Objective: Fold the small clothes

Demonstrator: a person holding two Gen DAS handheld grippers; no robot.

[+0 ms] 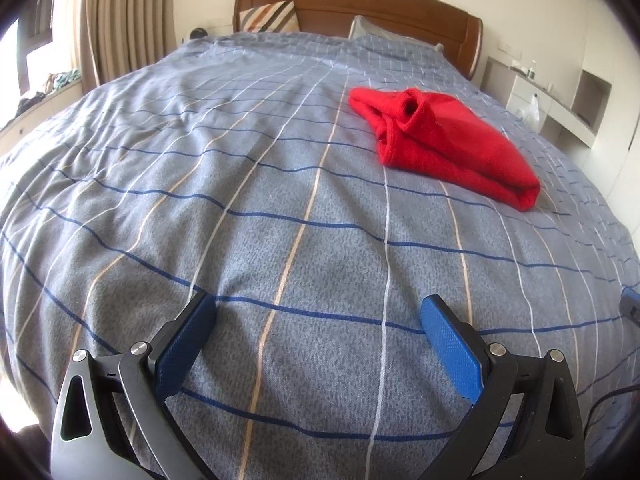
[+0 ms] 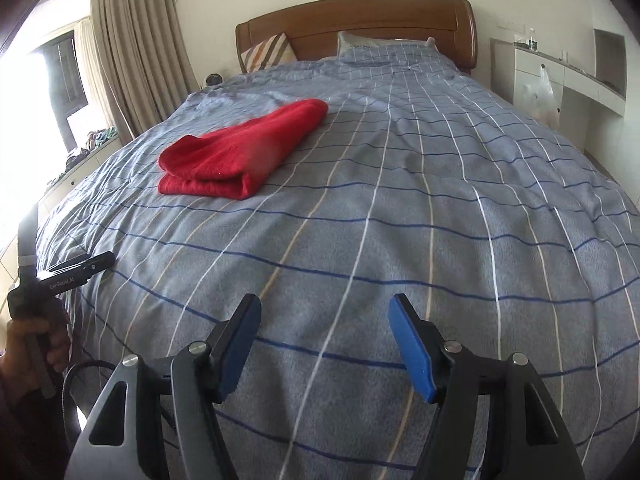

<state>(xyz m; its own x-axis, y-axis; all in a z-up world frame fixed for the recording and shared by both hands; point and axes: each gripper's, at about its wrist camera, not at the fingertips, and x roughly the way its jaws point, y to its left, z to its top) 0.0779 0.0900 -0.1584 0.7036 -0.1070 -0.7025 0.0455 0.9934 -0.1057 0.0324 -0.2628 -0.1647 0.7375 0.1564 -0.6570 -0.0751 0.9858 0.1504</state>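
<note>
A red knitted garment [image 1: 444, 140] lies folded into a compact bundle on the grey checked bedspread [image 1: 248, 208]. In the right wrist view it [image 2: 240, 152] sits left of centre, its folded edge toward me. My left gripper [image 1: 318, 316] is open and empty, low over the bedspread, well short and left of the garment. My right gripper [image 2: 324, 312] is open and empty, near the bed's front edge, right of the garment. The left gripper's body also shows at the left edge of the right wrist view [image 2: 76, 270], held by a hand.
A wooden headboard [image 2: 360, 20] and pillows [image 2: 266, 54] are at the far end. Curtains [image 2: 132, 48] and a window ledge with clutter [image 2: 88, 144] are on the left. A white shelf unit [image 2: 560, 76] with a plastic bag stands on the right.
</note>
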